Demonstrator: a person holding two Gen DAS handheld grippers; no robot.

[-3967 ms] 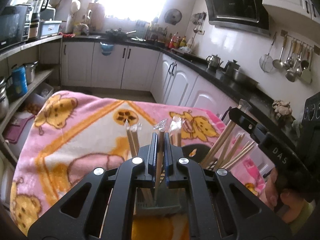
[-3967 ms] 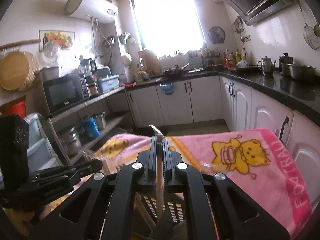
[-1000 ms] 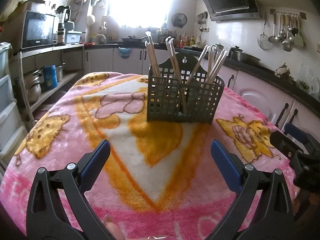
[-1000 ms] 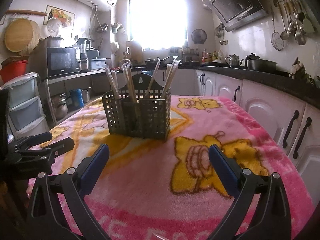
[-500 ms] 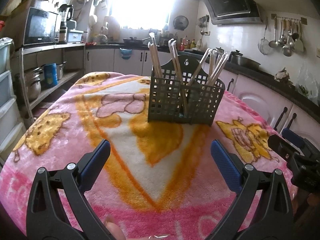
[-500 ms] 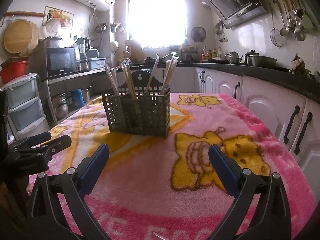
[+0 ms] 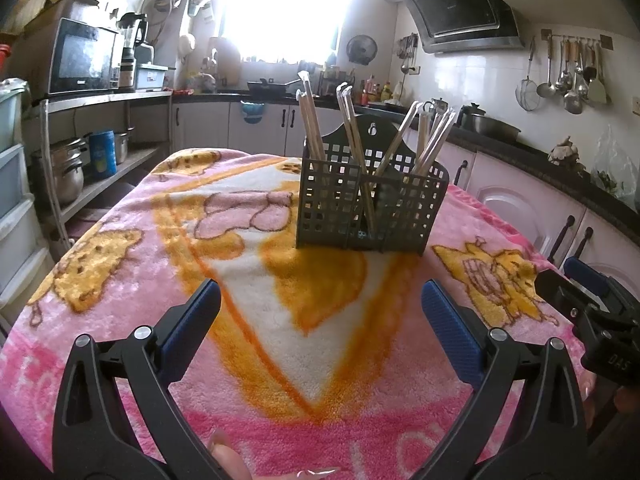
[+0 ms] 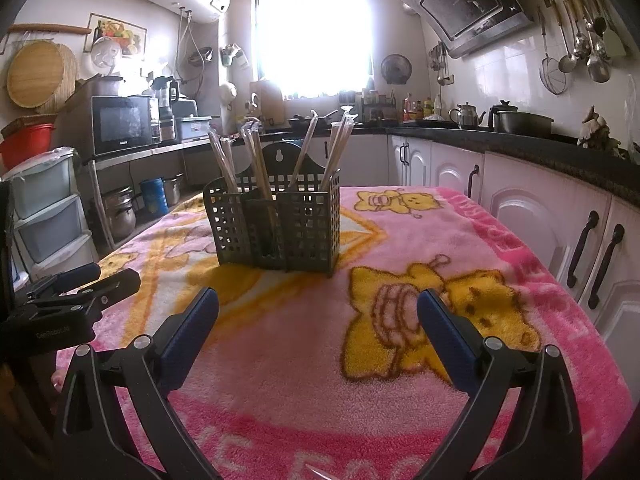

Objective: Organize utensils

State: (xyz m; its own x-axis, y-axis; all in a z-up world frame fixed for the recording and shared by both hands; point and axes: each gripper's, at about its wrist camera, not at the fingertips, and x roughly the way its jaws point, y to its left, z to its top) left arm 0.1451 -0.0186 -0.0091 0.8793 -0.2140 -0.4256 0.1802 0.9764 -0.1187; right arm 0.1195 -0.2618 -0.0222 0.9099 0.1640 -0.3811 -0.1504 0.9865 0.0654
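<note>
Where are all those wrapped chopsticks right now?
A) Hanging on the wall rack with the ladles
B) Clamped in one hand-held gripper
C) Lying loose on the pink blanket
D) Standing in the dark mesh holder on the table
D: the wrapped chopsticks stand leaning in the dark mesh holder on the pink blanket, while the left hand-held gripper and the right hand-held gripper are both open and hold nothing.

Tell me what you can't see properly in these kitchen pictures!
- Lower ends of the wrapped wooden chopsticks: both views, hidden inside the dark grey plastic grid caddy.
- Scene outside the window: both views, washed out by glare.
- Pink cartoon-bear blanket's lettering: right wrist view, cut off by the bottom edge and the open right hand-held gripper.
</note>
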